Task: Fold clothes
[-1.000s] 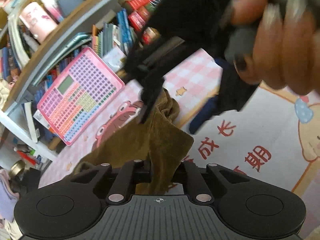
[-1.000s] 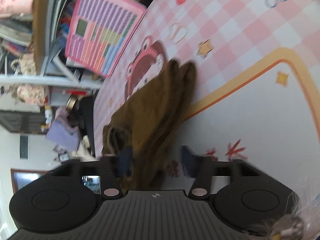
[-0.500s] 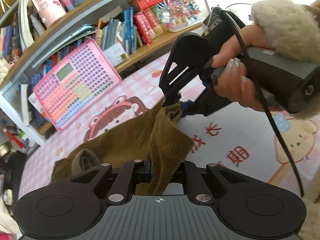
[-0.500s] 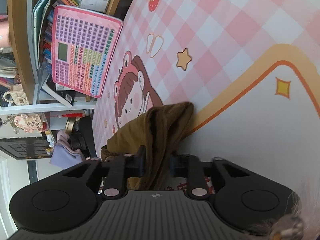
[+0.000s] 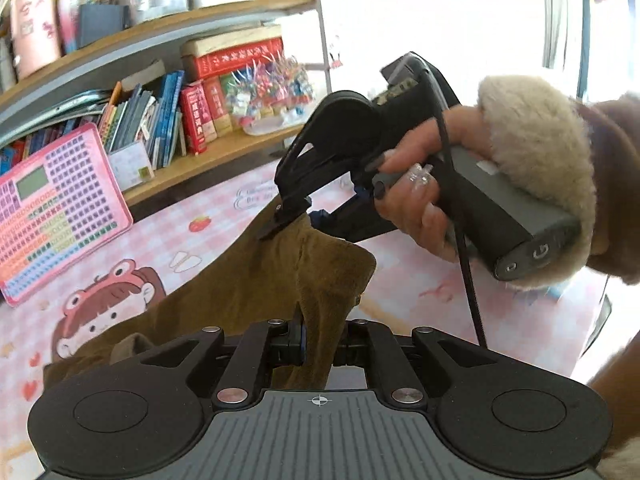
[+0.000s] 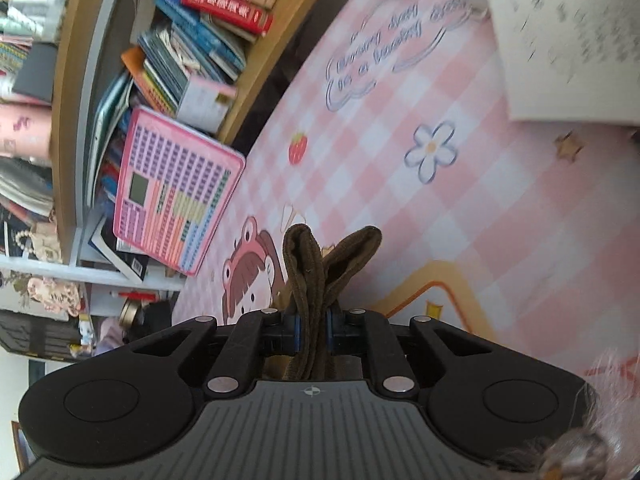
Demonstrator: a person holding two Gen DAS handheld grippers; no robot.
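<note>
A brown velvety garment hangs lifted over the pink checked mat. My left gripper is shut on one edge of it, close to the camera. My right gripper shows in the left wrist view, held by a hand with a furry cuff, and is shut on the garment's far upper edge. In the right wrist view the right gripper pinches a folded band of the brown garment, which sticks up between the fingers. The garment's lower part trails onto the mat at the left.
A wooden bookshelf with books runs along the back of the mat. A pink keyboard-style tablet leans against it. A white sheet of paper lies on the mat at the far right in the right wrist view.
Both grippers have lifted the garment higher off the mat. The right gripper has moved up and away from the left, stretching the top edge between them.
</note>
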